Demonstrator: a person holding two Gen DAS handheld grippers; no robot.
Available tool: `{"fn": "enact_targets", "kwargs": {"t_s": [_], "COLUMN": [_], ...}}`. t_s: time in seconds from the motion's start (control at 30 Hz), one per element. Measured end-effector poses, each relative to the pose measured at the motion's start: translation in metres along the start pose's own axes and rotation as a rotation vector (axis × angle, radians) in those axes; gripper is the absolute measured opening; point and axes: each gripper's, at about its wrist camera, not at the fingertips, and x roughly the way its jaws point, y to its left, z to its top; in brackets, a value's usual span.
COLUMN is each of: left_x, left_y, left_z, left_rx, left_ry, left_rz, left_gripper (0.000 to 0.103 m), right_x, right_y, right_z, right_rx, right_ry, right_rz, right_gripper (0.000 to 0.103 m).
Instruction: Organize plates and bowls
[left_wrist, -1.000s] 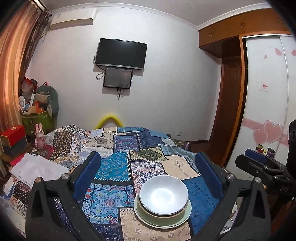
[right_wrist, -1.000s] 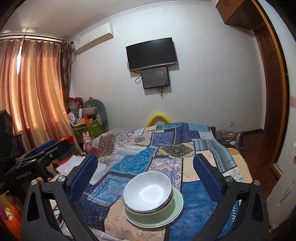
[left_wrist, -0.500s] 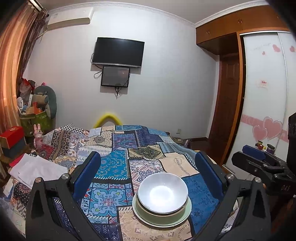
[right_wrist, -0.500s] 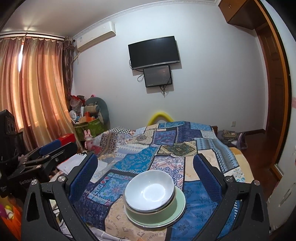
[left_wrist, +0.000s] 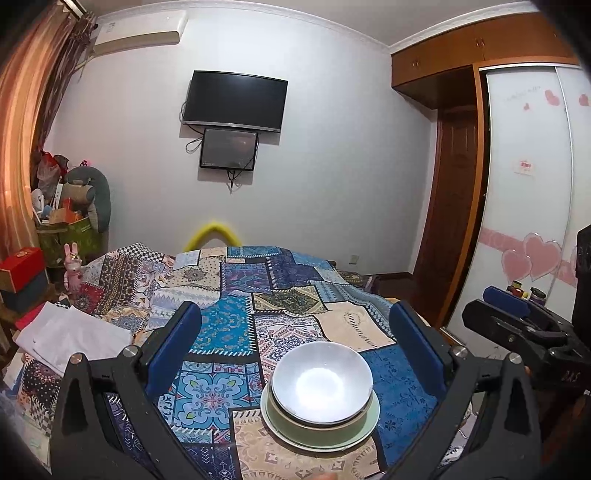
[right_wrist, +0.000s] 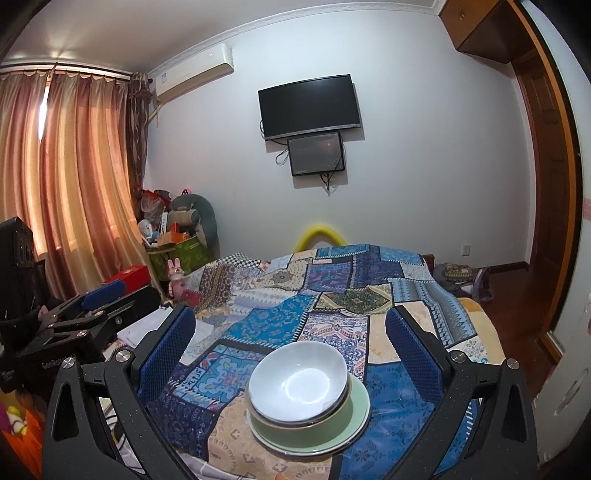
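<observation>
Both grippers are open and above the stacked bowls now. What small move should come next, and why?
Probably nothing more than drawing both grippers back: the white bowl already nests in the green bowl on the green plate, and the left gripper and right gripper are open, holding nothing.

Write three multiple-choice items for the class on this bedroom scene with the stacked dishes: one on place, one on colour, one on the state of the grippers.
1. Where does the round white ceramic bowl sit?
A. nested in the pale green bowl on the pale green plate
B. beside the plate on the quilt
C. on the floor

2. What colour are the pads on the gripper fingers?
A. red
B. blue
C. yellow

3. How are the left gripper and right gripper?
A. both shut on the stack
B. one holds a plate
C. both open, holding nothing

Answers: 1 A, the white bowl rests inside the green one, on the plate on the patchwork quilt; 2 B, the pads are blue; 3 C, the fingers stand wide apart above the stack.
</observation>
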Motion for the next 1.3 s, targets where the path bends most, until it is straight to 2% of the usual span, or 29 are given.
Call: {"fn": "enact_targets", "kwargs": {"t_s": [0.67, 0.83, 1.3], "left_x": [0.0018, 0.0045, 0.0030], "left_y": [0.0029, 0.0016, 0.0003], "left_z": [0.0013, 0.0012, 0.0013], "left_rx": [-0.019, -0.013, -0.020], "left_ry": [0.004, 0.026, 0.001], "left_rz": [-0.004, -0.028, 0.008], "left_gripper": [0.103, 0.103, 0.103], "right_x": [0.0008, 0.0016, 0.0041], "right_y": [-0.0008, -0.0001, 0.0024], "right_z": [0.0015, 0.0018, 0.0002], "right_rx": [0.007, 0.006, 0.004], "right_ry": [0.004, 0.005, 0.014], "right_rz": [0.011, 0.010, 0.015], "right_gripper": [0.103, 0.103, 0.103]}}
